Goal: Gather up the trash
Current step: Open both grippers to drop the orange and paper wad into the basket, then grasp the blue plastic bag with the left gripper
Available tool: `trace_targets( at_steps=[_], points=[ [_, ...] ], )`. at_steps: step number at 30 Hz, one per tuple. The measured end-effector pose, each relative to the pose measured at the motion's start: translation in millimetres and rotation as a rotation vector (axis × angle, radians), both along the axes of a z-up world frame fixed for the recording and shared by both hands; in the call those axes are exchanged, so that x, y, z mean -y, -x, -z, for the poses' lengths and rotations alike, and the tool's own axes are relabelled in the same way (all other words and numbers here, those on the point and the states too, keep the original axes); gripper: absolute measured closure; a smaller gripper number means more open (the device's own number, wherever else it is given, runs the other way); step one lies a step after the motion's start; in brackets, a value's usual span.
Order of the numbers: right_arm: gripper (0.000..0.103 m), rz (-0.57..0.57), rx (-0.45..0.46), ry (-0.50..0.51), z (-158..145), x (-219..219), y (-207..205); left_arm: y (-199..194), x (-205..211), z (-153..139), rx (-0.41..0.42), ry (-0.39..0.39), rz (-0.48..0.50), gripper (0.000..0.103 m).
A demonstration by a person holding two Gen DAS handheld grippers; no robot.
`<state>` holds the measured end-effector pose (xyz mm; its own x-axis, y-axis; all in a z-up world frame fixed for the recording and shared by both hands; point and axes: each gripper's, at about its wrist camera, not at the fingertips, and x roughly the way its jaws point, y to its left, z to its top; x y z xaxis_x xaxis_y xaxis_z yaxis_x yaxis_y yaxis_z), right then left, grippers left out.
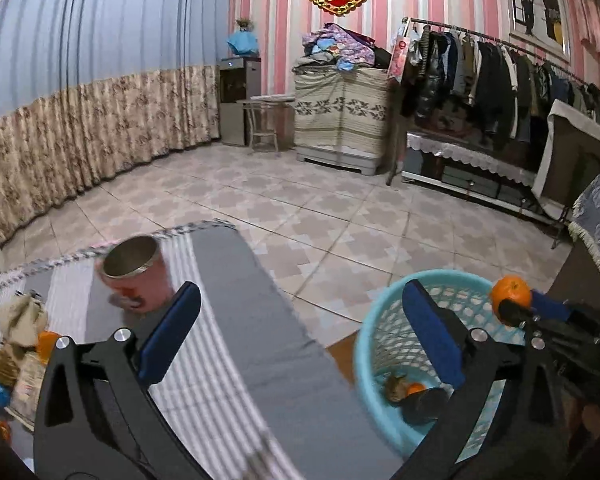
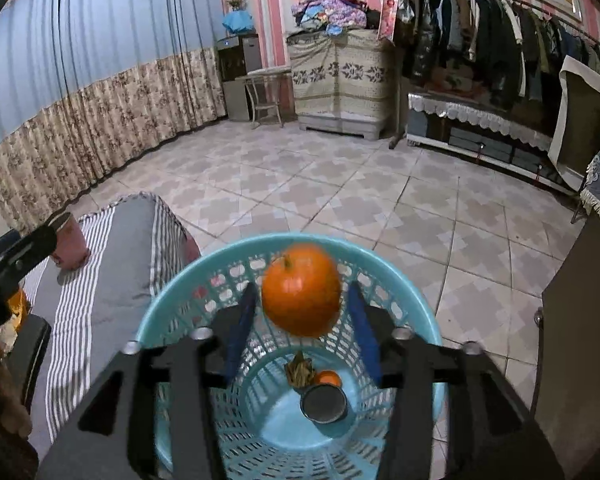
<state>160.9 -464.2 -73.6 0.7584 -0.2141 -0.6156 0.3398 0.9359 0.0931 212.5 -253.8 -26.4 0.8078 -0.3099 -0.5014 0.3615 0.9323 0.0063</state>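
An orange [image 2: 302, 290] sits between my right gripper's [image 2: 302, 316] blue pads, directly over the light blue basket [image 2: 172, 312]. There is a small gap on each side of the fruit, so I cannot tell if the pads still touch it. The basket holds a small tin [image 2: 324, 403], a small orange piece [image 2: 328, 378] and a dried brown scrap [image 2: 299, 370]. The left wrist view shows the same orange [image 1: 511, 294] at the basket's [image 1: 374, 344] right rim. My left gripper [image 1: 300, 336] is open and empty above the striped cloth [image 1: 240, 320].
A pink cup [image 1: 134, 276] stands on the cloth-covered table. Crumpled paper [image 1: 20, 316], an orange [image 1: 47, 341] and wrappers lie at the table's left end. A dark cabinet [image 2: 580, 340] stands right of the basket. Tiled floor [image 2: 340, 200] stretches beyond.
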Motion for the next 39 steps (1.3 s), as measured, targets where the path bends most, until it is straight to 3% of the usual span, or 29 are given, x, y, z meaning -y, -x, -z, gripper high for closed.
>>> trace_targets(
  at_steps=[2, 5, 6, 13, 19, 25, 33, 39],
  points=[
    [0.027, 0.014, 0.025, -0.003, -3.2, -1.8, 3.7, 1.2, -6.1, -1.2, 0.015, -0.012, -0.009, 0.005],
    [0.02, 0.031, 0.031, 0.004, -6.4, -2.9, 5.6, 3.2, -16.0, -1.2, 0.011, -0.013, -0.01, 0.006],
    [0.012, 0.041, 0.035, 0.009, -7.1, -3.2, 7.1, 4.0, -19.4, -1.8, 0.011, -0.012, -0.012, 0.005],
    [0.007, 0.043, 0.054, 0.033, -15.3, -12.3, 9.5, 14.5, -65.7, -3.7, 0.018, -0.014, -0.065, 0.005],
    [0.005, -0.013, 0.073, 0.03, -20.6, -55.2, 7.0, 23.6, -122.9, -8.2, 0.029, -0.008, -0.141, 0.006],
    [0.005, -0.103, 0.052, 0.086, -14.3, -114.4, 1.0, 26.9, -193.9, -4.2, 0.033, -0.056, -0.25, 0.006],
    [0.005, -0.198, 0.003, 0.112, -0.3, -168.4, -1.8, 22.1, -299.1, 19.0, -0.041, -0.104, -0.418, 0.006],
    [0.005, -0.239, -0.029, 0.21, 6.1, -193.1, -4.3, 0.8, -359.2, 48.5, -0.171, -0.095, -0.49, 0.014]
  ],
)
